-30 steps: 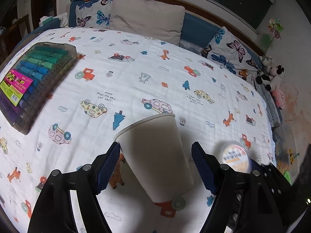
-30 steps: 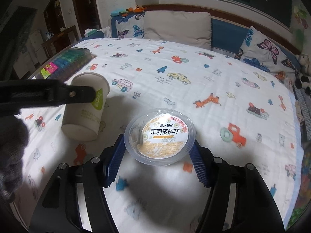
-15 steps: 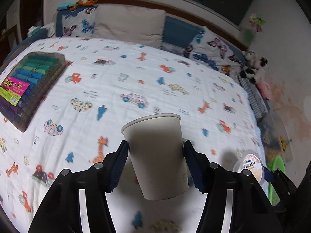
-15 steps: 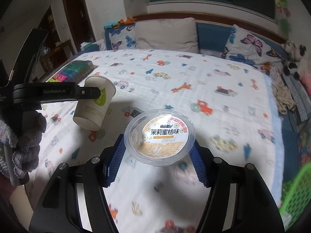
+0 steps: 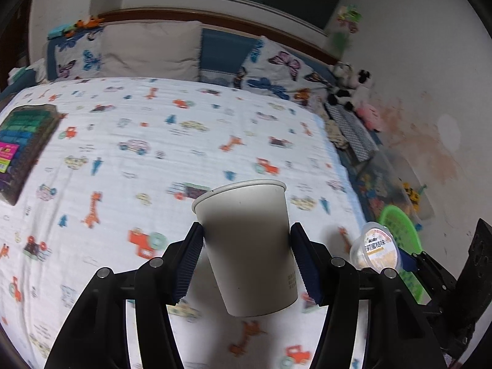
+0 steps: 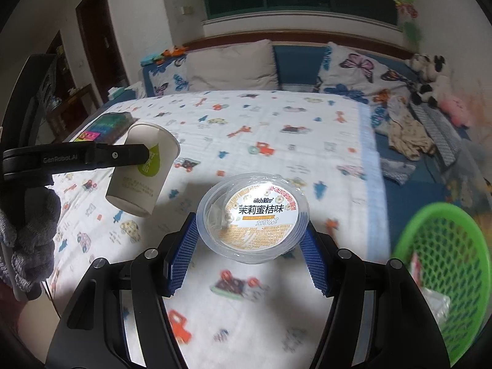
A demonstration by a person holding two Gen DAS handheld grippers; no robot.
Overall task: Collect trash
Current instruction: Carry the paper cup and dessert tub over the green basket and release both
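Here, one cup [image 5: 249,252], one tub [image 6: 252,216].

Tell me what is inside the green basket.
The green basket holds crumpled clear plastic and a scrap with red print. Its mesh wall and the frame edge hide the rest.

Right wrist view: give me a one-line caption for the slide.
Right gripper holds a clear plastic dessert cup above the bed, green mesh basket at right, left gripper carrying a paper cup.

White cup [image 5: 249,246] (green logo), green basket [image 6: 446,264].
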